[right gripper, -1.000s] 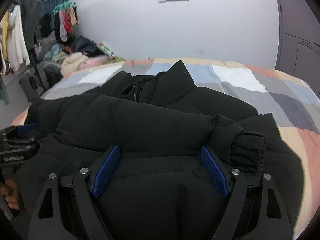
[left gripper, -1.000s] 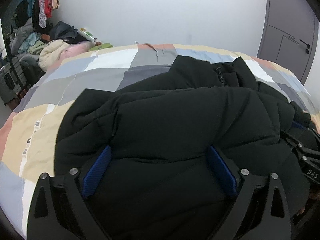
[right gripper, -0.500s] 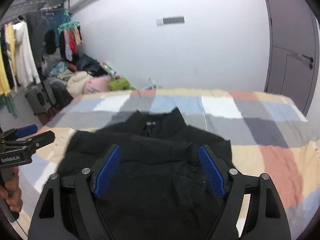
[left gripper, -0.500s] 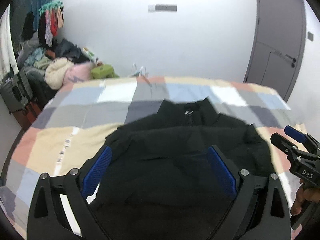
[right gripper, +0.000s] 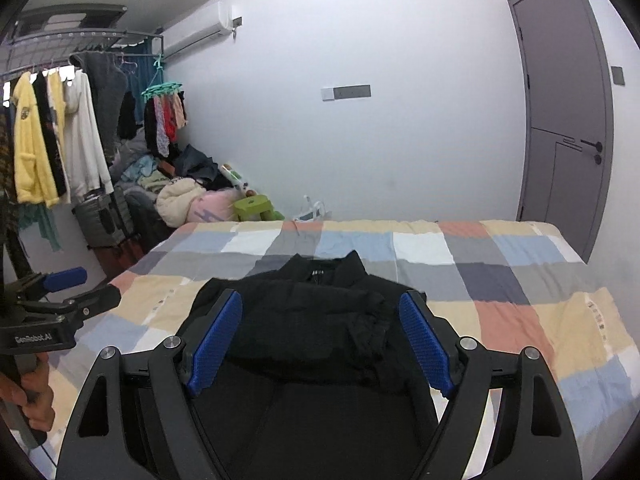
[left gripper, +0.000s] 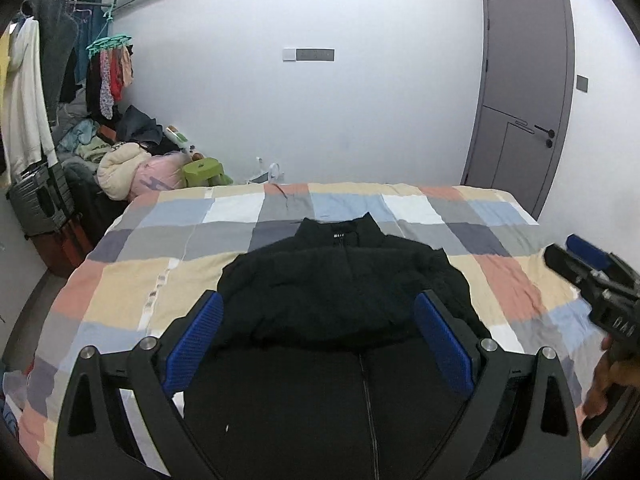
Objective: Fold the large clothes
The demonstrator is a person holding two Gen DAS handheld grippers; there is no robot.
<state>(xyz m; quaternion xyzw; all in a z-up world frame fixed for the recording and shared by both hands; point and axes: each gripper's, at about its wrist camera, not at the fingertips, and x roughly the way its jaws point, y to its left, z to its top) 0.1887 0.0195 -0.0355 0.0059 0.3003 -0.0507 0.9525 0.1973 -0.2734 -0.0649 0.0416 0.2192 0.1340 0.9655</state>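
A black puffer jacket [left gripper: 340, 300] lies on the bed with its collar toward the far wall and its sleeves folded across the chest; it also shows in the right wrist view [right gripper: 312, 328]. My left gripper [left gripper: 320, 344] is open and empty, held above the jacket's near part. My right gripper [right gripper: 320, 344] is open and empty, also raised above the jacket. The right gripper shows at the right edge of the left wrist view [left gripper: 592, 276], and the left gripper at the left edge of the right wrist view [right gripper: 60, 296].
The bed has a patchwork cover [left gripper: 160, 280] of pale coloured squares. A pile of clothes [left gripper: 120, 160] and a suitcase [left gripper: 40, 204] stand left of the bed, below a clothes rack [right gripper: 60, 128]. A grey door [left gripper: 520, 96] is at the far right.
Both grippers have pulled up and back from the jacket, which they were pressed close against a second ago. The jacket now lies flat and folded on the bed.
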